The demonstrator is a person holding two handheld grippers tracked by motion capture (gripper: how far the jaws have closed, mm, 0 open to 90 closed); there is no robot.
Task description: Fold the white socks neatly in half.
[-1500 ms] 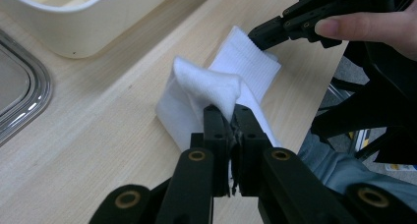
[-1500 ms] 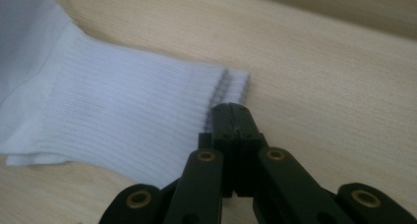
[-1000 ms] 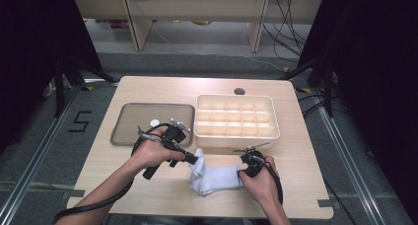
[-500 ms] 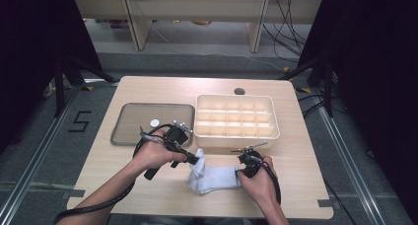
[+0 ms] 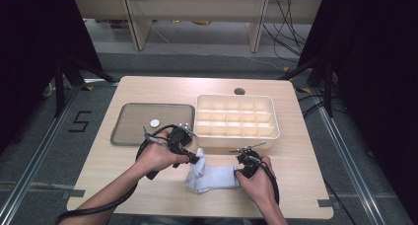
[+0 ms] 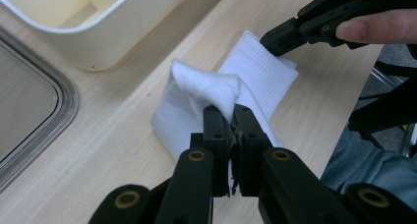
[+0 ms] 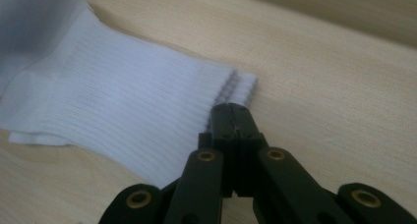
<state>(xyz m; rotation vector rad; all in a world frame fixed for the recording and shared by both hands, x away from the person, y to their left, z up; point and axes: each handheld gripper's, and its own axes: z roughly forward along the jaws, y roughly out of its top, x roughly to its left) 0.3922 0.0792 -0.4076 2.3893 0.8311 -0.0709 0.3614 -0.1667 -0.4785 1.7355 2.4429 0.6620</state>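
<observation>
**Two claws pinching a white sock, fold half-made**

The risk here lies in the thin grips. The left claw (image 6: pixel 227 117) has only a small bunch of fabric at the raised toe end of the white sock (image 5: pixel 213 176); a quick pull across could slide the cloth out of the jaws and let the fold drop back flat. The right claw (image 7: pixel 231 110) bites just the very edge of the ribbed cuff, so any tug from the other side could strip it free, and the whole sock would then drag along the bench (image 5: pixel 123 178) instead of folding. Lifting too high would also swing the loose middle toward the cream divided box (image 5: pixel 236 119) just behind it.

Left claw: jaws fully closed, white fabric squeezed between them, the toe end held up off the wood. Right claw: jaws closed tight on the cuff's rim, low against the bench top, pinning that end.

The sock lies on the near part of the bench, in front of the box, between the two hands. A grey tray (image 5: pixel 129 124) with a small white disc (image 5: pixel 155 122) sits to the left, untouched.
</observation>
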